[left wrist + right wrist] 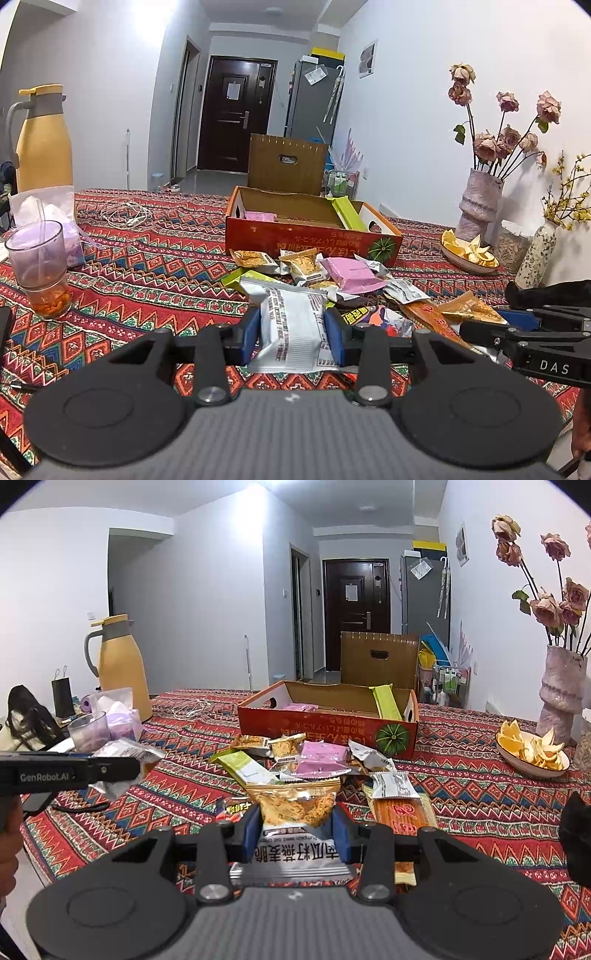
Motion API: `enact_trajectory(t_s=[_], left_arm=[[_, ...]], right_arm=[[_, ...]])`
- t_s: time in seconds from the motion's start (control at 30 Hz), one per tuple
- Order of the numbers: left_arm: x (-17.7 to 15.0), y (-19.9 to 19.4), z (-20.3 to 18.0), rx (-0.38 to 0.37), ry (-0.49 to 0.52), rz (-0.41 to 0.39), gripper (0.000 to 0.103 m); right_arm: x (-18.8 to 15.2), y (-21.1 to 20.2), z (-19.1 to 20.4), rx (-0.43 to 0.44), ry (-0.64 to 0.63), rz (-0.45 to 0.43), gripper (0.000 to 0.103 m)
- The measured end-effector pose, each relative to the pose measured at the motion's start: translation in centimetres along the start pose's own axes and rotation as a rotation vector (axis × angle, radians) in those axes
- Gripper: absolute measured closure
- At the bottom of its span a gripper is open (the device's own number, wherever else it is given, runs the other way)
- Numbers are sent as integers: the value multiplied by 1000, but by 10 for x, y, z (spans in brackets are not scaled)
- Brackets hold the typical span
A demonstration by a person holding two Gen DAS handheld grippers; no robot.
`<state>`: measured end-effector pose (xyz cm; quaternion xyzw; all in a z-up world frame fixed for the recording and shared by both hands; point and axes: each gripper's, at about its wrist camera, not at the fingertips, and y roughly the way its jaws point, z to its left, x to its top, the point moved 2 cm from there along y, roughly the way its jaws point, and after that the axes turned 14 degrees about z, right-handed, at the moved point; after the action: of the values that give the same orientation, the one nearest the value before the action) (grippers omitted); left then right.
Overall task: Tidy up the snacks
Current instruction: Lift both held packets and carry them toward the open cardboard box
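A silver snack pack (pixel 291 328) is clamped in the left gripper (pixel 291 326), and a gold snack pack (pixel 295 812) in the right gripper (pixel 295 830), long sides pointing ahead. Past the snack pile (pixel 332 273), straight ahead, the red box (pixel 295 240) is seen open, with 1 pink pack (pixel 259 216) and 1 green pack (pixel 345 212) inside.

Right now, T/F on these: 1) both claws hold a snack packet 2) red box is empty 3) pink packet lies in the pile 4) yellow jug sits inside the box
1) True: left claw grips a silver packet; right claw grips an orange-and-white packet.
2) False: the red box holds a pink and a green packet.
3) True: pink packet.
4) False: the yellow jug stands on the tablecloth, far left.
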<state>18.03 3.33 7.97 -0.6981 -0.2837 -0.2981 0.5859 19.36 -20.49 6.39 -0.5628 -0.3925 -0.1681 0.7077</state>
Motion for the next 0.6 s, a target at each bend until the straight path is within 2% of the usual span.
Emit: enact_trajectory(t_s=[0.6], left_arm=[[55, 51, 12, 17, 11, -1, 64]], right_arm=[[58, 56, -16, -10, -36, -2, 63]])
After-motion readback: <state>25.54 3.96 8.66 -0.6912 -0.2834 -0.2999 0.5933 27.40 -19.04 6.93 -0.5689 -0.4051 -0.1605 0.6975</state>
